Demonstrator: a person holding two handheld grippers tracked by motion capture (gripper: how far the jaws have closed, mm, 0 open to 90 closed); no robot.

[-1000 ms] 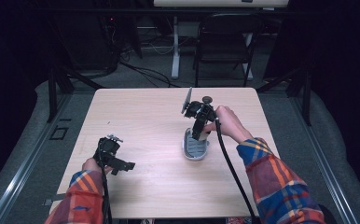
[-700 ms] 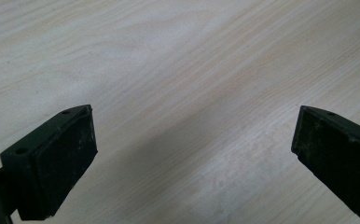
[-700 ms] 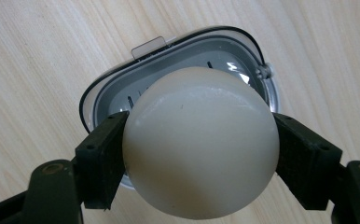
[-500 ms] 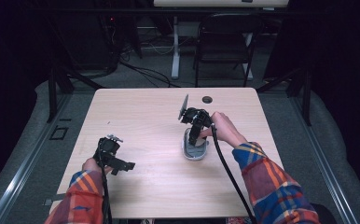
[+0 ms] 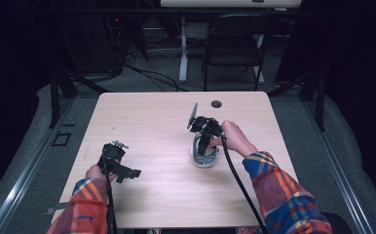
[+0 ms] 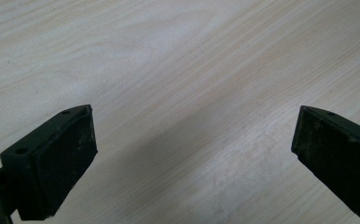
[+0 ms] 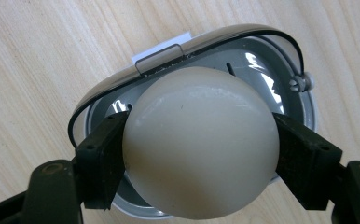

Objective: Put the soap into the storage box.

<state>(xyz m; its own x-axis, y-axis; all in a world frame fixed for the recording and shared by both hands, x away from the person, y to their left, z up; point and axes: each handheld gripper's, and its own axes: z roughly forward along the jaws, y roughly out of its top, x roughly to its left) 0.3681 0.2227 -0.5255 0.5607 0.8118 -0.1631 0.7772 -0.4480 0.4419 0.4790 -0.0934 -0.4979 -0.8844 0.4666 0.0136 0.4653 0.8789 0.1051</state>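
A smooth white egg [image 7: 201, 140] sits between the pads of my right gripper [image 7: 201, 161], which is shut on it. Just beneath the egg lies a round silver metal holder [image 7: 287, 100] with a hinged lid, a wire loop and a shiny grey inside. In the high view the right gripper [image 5: 203, 146] points down onto that holder [image 5: 204, 162] at the middle right of the wooden table [image 5: 152, 122]. My left gripper [image 5: 127, 173] rests near the front left, and its jaws [image 6: 194, 158] stand wide open over bare wood with nothing between them.
A small dark cable hole [image 5: 216, 104] sits near the table's far edge. A black chair [image 5: 235, 44] and a white desk leg [image 5: 182, 53] stand on the floor beyond the table. Cables trail from both grippers toward the front edge.
My right gripper has come down and a little toward the front with the egg, from above the holder to just over its bowl. The left gripper has stayed put.
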